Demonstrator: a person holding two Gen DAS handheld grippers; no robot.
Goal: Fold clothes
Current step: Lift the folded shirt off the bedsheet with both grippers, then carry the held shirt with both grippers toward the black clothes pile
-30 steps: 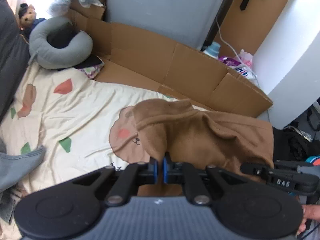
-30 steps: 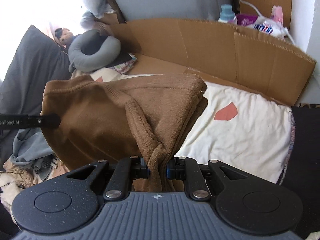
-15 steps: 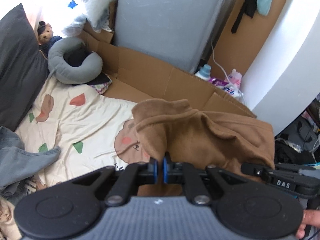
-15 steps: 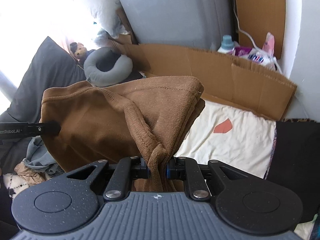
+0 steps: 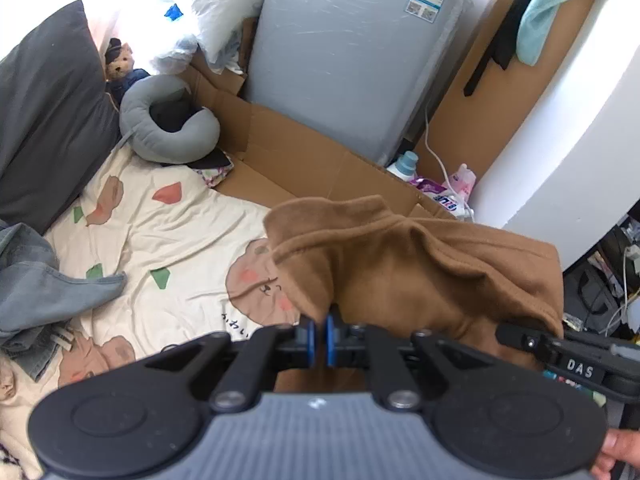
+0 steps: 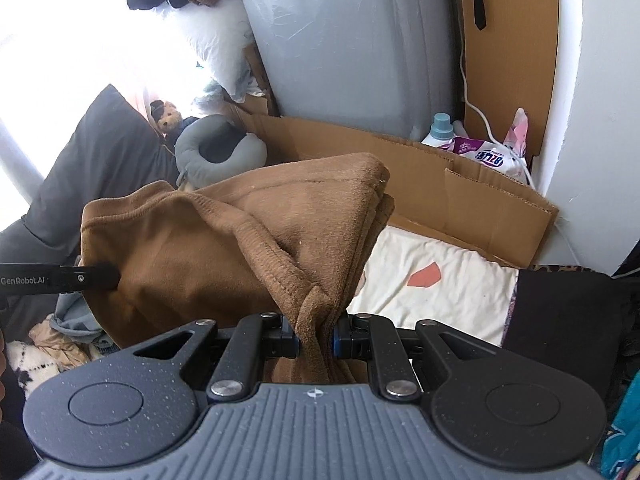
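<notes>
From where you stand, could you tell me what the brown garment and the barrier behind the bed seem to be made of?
The brown garment looks like soft, matte fleece or brushed knit: fuzzy nap, thick stitched seams, heavy folds. The barrier is plain corrugated cardboard: tan, matte, with creased panels and a raw fluted edge.

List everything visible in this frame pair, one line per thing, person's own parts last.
brown garment: one, brown, held up between both grippers
bedsheet: one, cream with bear print, below garment
neck pillow: one, grey, by the cardboard
cardboard: one sheet, brown, along the bed edge
dark pillow: one, charcoal, far left
grey clothing: one pile, blue-grey, left on the sheet
detergent bottle: one, white, blue cap, behind cardboard
left gripper: one, black, shut on garment
right gripper: one, black, shut on garment
</notes>
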